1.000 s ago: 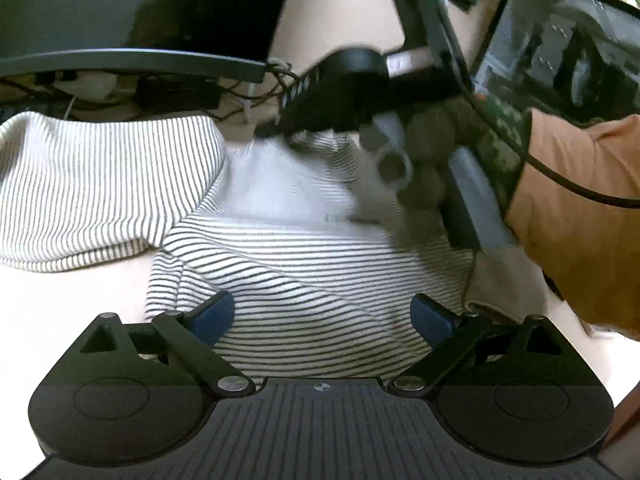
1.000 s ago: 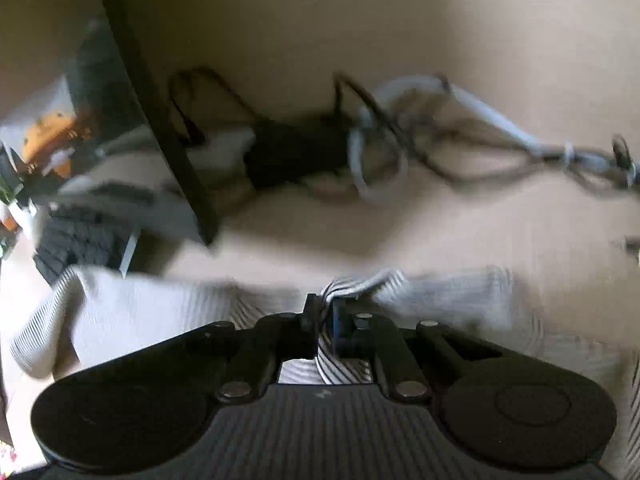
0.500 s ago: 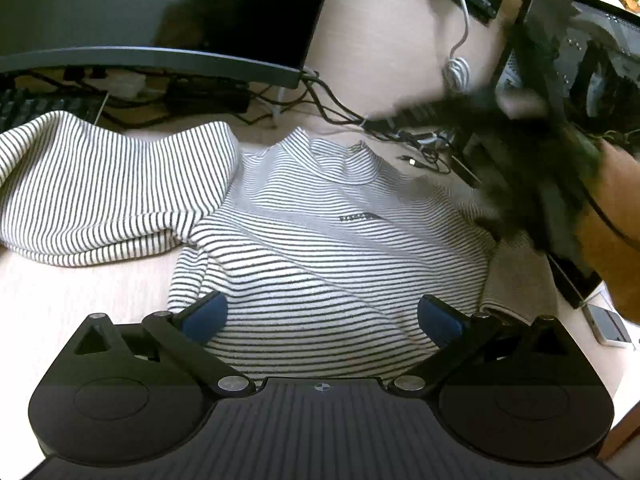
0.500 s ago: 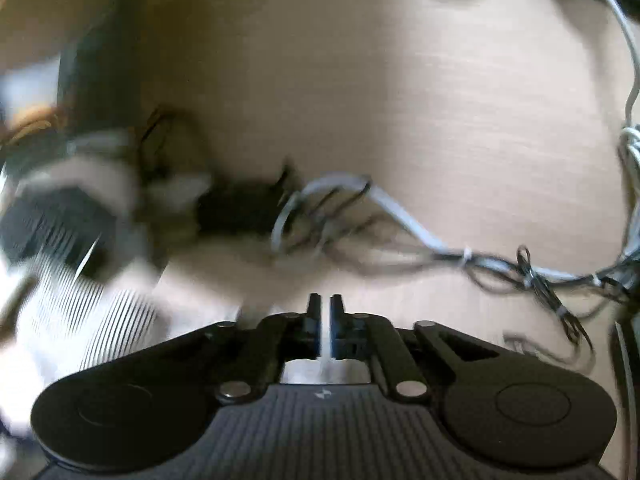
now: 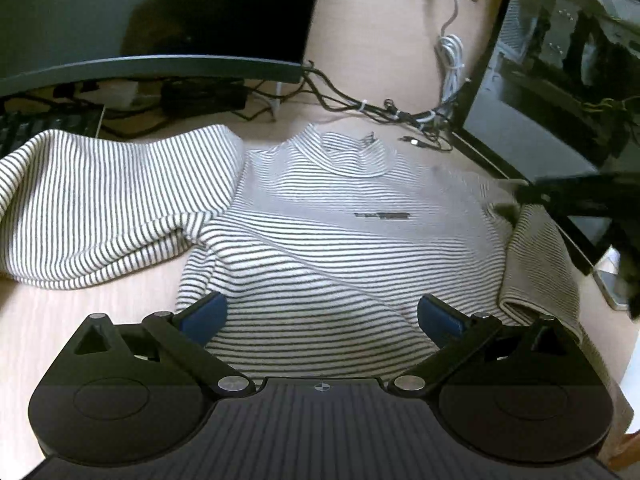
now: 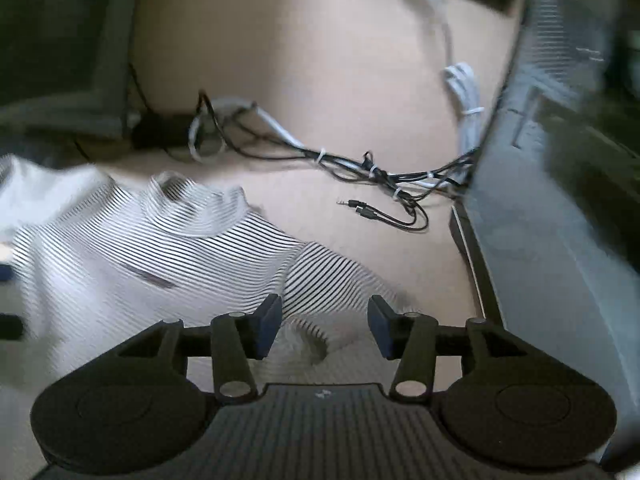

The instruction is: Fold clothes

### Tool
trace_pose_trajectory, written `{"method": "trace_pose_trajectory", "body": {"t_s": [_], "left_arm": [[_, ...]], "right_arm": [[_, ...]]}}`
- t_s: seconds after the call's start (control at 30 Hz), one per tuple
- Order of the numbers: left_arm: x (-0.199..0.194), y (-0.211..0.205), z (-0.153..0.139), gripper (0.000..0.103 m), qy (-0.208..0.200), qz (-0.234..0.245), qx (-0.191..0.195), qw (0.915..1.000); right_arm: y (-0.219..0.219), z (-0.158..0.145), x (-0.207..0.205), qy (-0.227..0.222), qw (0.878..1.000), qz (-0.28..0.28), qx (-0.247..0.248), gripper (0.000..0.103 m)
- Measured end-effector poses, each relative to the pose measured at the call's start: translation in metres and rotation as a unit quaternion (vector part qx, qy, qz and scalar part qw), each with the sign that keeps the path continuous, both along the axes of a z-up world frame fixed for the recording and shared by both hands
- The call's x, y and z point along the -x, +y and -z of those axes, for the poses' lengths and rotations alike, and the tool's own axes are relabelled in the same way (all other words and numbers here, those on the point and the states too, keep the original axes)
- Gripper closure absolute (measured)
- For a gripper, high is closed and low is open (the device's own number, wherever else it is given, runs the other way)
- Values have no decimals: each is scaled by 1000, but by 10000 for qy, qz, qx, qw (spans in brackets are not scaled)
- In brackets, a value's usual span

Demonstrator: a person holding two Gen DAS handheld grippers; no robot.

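A black-and-white striped long-sleeved top (image 5: 320, 240) lies face up on the wooden desk, collar toward the back wall. Its left sleeve (image 5: 104, 204) spreads out wide to the left. The right sleeve (image 5: 536, 268) is folded down along the body's right edge. My left gripper (image 5: 320, 316) hovers open over the hem, nothing between its blue pads. My right gripper (image 6: 324, 326) stands open above the right sleeve (image 6: 332, 280), with bunched cloth just under the gap. The same right gripper (image 5: 580, 196) shows as a dark blur at the right of the left wrist view.
A curved monitor (image 5: 152, 20) stands behind the top on the left, a second screen (image 5: 560, 80) on the right. Bundled cables (image 6: 360, 164) and a loose jack plug (image 6: 352, 204) lie near the collar. A keyboard (image 5: 40, 128) sits at far left. A phone (image 5: 612, 288) lies by the right screen.
My right gripper let go of the striped cloth it pinched, opened, and swung right and down to the right sleeve. The left gripper stayed open over the hem.
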State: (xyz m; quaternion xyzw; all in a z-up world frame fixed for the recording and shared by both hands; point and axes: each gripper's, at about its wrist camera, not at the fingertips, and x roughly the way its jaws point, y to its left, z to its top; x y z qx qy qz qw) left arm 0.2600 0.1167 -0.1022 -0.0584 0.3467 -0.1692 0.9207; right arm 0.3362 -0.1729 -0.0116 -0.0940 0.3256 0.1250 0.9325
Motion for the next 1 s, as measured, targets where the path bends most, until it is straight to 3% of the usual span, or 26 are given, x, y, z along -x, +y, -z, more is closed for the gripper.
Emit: {"method": "trace_pose_trajectory", "body": {"t_s": [0.13,0.27,0.37,0.43,0.57,0.73,0.8,0.83,0.87,0.9,1.0], "left_arm": [[2,3,1,0,-45,9,119,9999],[4,2,1,0,-66,35,138,9999],[6,1,2,0,-82,55,153,9998],[7,0,2,0,-92,68,163,9998],[9,-1,2,0,-113,94,183,9997],[36,-14,5,0,-120,-74,297,9995],[49,-24,7,0,-242,-13,133,9996],[53,-30,8,0,-311,19,-36,9995],[55,-34,8,0,-333,40,-172,9993],[56,-35,6,0,-277,40,-180,9994],[51,-19,-6,0,64,-147,372,9992]], "right_arm": [[18,9,67,259,9995,-183,17,47],[58,37,112,194,9936,-376,1043,46],[77,48,124,-108,9838,-404,1742,46],[81,49,116,-190,9808,-395,1899,47],[59,48,94,-45,9859,-182,1661,59],[22,45,105,190,9921,-69,1236,64],[10,38,110,195,9931,-69,1158,72],[6,36,111,127,9931,-85,1163,82],[1,29,111,62,9938,-97,1108,90],[-4,18,109,-8,9958,-93,906,90],[-19,-29,91,-439,9988,-33,235,91]]}}
